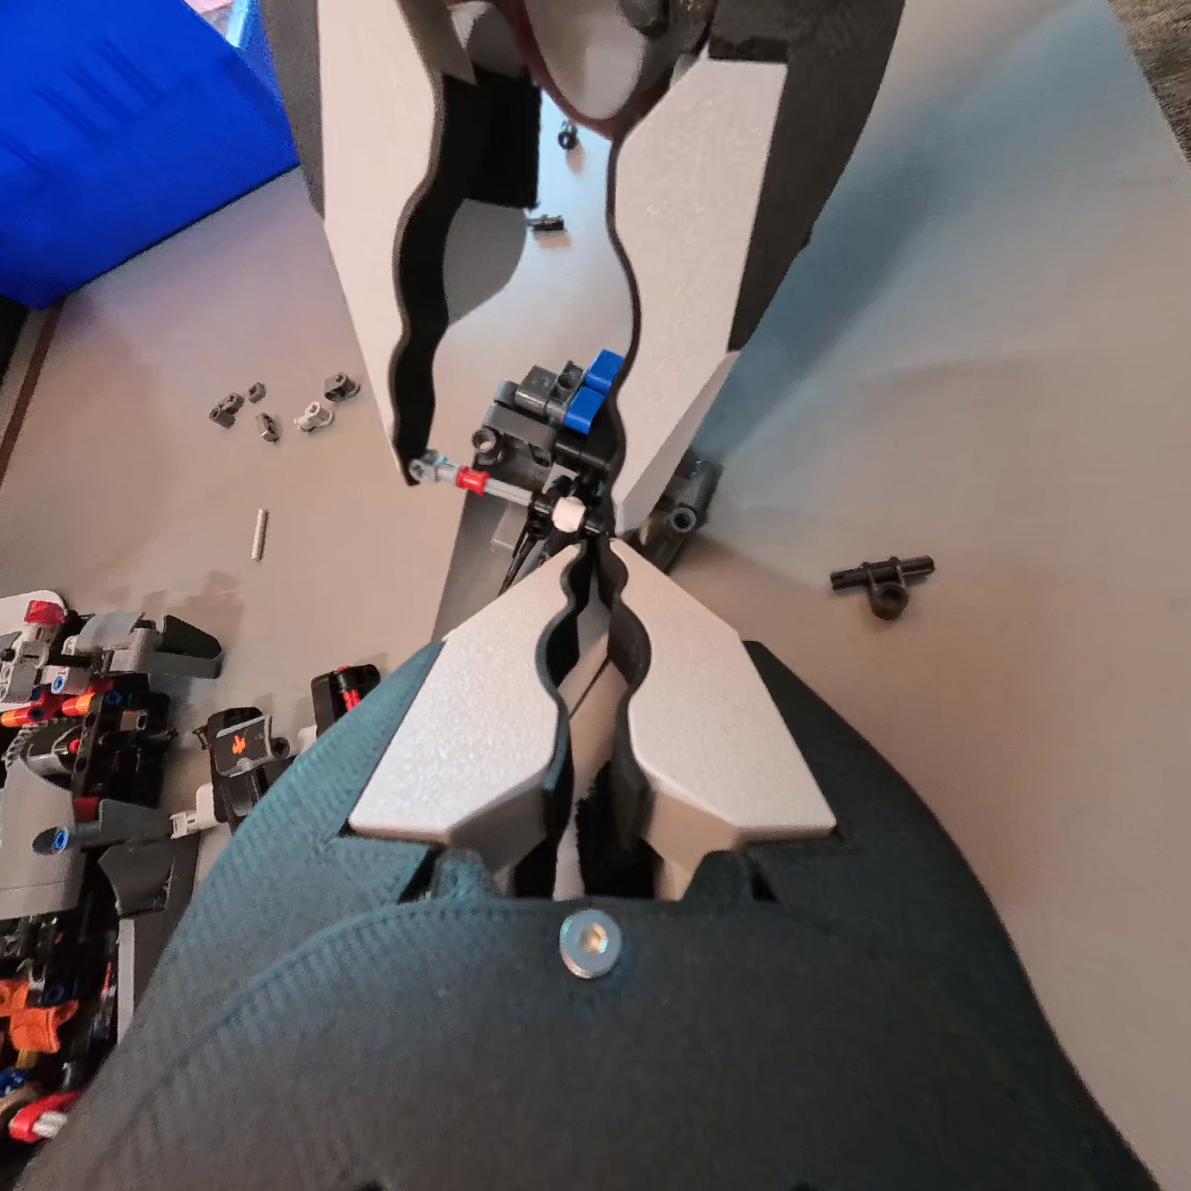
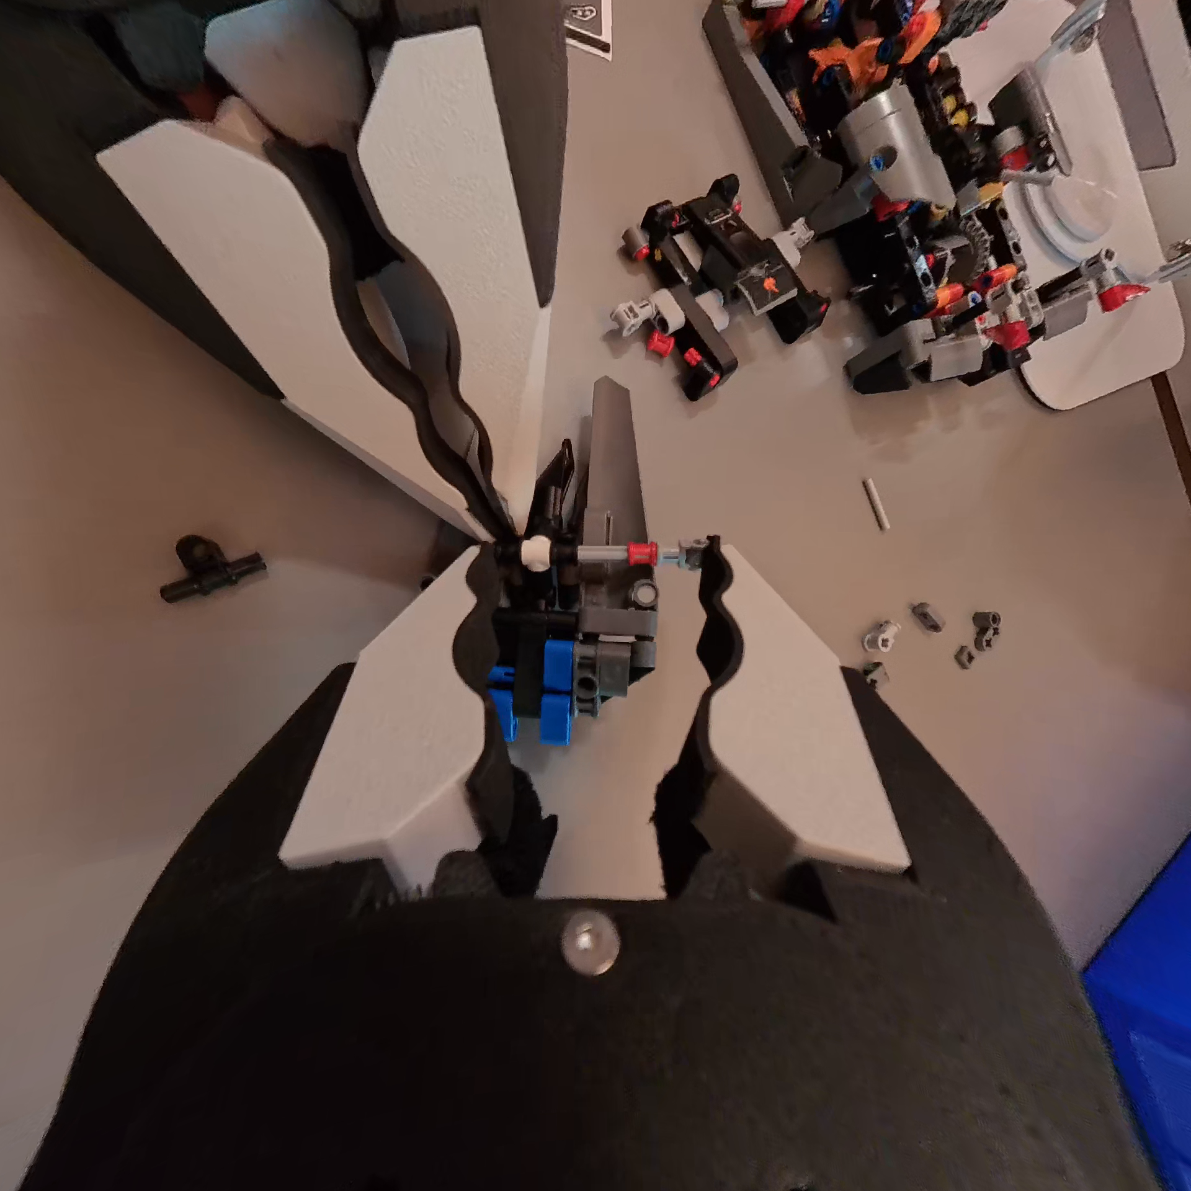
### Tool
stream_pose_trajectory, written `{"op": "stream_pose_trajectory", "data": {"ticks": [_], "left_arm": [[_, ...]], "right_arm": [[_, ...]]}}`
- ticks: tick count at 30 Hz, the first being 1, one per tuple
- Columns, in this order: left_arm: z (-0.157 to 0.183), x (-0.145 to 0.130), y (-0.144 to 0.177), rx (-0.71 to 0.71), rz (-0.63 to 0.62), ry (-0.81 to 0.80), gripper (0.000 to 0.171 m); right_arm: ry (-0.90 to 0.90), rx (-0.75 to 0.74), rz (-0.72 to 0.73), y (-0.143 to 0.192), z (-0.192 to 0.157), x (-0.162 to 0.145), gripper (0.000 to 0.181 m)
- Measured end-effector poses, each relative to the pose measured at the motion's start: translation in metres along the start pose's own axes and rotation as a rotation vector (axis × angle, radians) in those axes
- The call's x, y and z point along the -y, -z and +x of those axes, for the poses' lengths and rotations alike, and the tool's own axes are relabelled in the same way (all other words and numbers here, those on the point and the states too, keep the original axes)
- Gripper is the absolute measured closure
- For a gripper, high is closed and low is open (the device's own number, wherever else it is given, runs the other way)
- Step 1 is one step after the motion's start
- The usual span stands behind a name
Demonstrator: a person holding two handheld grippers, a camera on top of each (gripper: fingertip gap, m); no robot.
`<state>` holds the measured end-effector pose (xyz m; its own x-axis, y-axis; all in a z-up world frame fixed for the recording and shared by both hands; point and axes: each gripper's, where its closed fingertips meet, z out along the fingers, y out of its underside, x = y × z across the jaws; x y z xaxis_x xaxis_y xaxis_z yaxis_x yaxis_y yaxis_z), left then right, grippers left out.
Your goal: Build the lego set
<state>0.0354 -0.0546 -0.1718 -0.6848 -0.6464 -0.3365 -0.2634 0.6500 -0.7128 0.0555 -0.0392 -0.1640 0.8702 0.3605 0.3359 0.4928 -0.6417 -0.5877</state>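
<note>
Two grippers meet over one small lego sub-assembly (image 2: pixel 567 644), held just above the grey worktop (image 1: pixel 967 451). Nearest in the right wrist view, the right gripper (image 2: pixel 596 561) has its fingers spread around the assembly: the left finger lies against the black and blue side, while the tip of the other touches the end of a thin grey axle (image 2: pixel 619 553) carrying a red bush (image 2: pixel 642 553). Opposite, the left gripper (image 1: pixel 596 548) has its fingers pressed together, pinching a black part at the assembly's edge beside a white round piece (image 1: pixel 568 513). The step in hand appears to be seating the axle; it is best done by pushing along the axle's line while the left gripper braces firmly, so nothing twists. Both grippers point toward each other, tips nearly touching. Farther off lie a black cross-shaped connector (image 1: pixel 883 580), a short grey rod (image 1: pixel 259 533), a scatter of small grey connectors (image 1: pixel 283 406), and the large part-built model (image 2: pixel 954 213) on a white board (image 2: pixel 1095 361).
</note>
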Motion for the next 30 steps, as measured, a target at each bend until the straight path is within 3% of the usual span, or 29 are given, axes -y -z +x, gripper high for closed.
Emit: {"op": "stream_pose_trajectory", "data": {"ticks": [7,12,16,19,21,24,27,30], "left_arm": [[-0.0002,0.0000,-0.0004,-0.006,0.002,-0.003,0.171],[-0.0026,0.0028,-0.0010,-0.006,0.021,0.016,0.171],[-0.0035,0.0037,-0.0016,-0.021,0.023,0.040,0.171],[-0.0020,0.0039,-0.0021,-0.018,0.015,0.021,0.171],[-0.0012,0.0045,-0.0025,-0.022,0.018,0.021,0.171],[-0.0016,0.0049,-0.0027,-0.022,0.019,0.021,0.171],[-0.0024,0.0059,-0.0028,-0.020,0.022,0.017,0.171],[-0.0012,0.0053,-0.0027,-0.023,0.021,0.009,0.171]], "right_arm": [[-0.002,0.016,0.006,0.0000,0.0004,-0.0003,0.120],[-0.111,0.136,0.023,0.0002,0.0038,-0.0038,0.118],[-0.054,0.177,0.041,-0.0009,0.0004,-0.0082,0.110],[-0.061,0.170,0.046,0.0036,0.0075,-0.0071,0.129],[-0.040,0.174,0.035,0.0039,0.0074,-0.0075,0.129],[-0.053,0.178,0.024,0.0024,0.0062,-0.0088,0.126],[-0.062,0.204,0.033,-0.0019,-0.0008,-0.0093,0.109],[-0.050,0.184,0.047,0.0019,0.0053,-0.0097,0.124]]}}
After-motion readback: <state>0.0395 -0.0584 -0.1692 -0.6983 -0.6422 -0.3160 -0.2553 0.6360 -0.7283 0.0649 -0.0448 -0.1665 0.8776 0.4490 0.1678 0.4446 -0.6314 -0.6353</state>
